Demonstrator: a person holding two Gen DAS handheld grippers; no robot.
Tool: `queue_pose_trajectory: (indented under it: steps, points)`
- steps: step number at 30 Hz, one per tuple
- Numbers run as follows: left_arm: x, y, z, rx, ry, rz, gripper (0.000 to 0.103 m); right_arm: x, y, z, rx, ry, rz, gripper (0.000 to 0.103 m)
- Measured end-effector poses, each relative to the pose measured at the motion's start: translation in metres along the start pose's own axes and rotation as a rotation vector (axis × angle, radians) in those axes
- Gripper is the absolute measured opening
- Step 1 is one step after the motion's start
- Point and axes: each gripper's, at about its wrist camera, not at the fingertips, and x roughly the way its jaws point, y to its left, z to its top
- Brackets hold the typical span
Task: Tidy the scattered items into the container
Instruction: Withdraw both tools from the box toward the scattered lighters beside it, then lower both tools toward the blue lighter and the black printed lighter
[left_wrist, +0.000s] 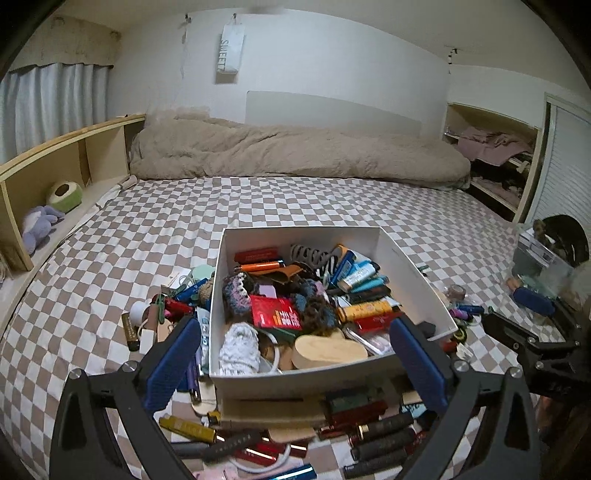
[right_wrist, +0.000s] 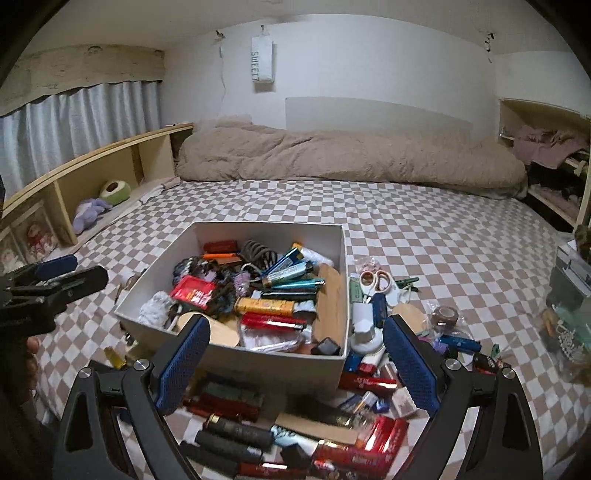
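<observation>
A white cardboard box (left_wrist: 413, 273) sits on the checkered bed, full of lighters, tubes, hair clips and a wooden heart (left_wrist: 328, 350). It also shows in the right wrist view (right_wrist: 155, 269). More small items lie scattered around it: black cylinders (left_wrist: 384, 428), red lighters (right_wrist: 354, 443), scissors (right_wrist: 375, 280), a white bottle (right_wrist: 364, 332). My left gripper (left_wrist: 295, 358) is open and empty, hovering over the box's near edge. My right gripper (right_wrist: 295, 354) is open and empty above the box's near right corner.
The checkered bed (left_wrist: 258, 199) stretches behind the box, with a beige duvet (left_wrist: 295, 155) at the far side. A wooden shelf (left_wrist: 55, 166) with plush toys runs along the left. A clear organizer (right_wrist: 569, 288) stands at the right.
</observation>
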Motion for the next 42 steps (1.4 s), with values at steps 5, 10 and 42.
queue_pose_trajectory:
  steps: [5, 10, 42]
  points:
    - [-0.011, -0.002, -0.018, 0.002, 0.002, 0.018, 0.103, -0.009, 0.003, -0.015, 0.004, -0.024, -0.007, 0.096]
    - [-0.017, 0.002, -0.034, -0.025, 0.017, 0.015, 0.103, -0.01, 0.002, -0.028, 0.007, -0.024, -0.019, 0.101]
    - [0.024, 0.0, -0.152, -0.154, 0.289, 0.063, 0.103, 0.023, -0.002, -0.127, 0.05, 0.167, -0.014, 0.103]
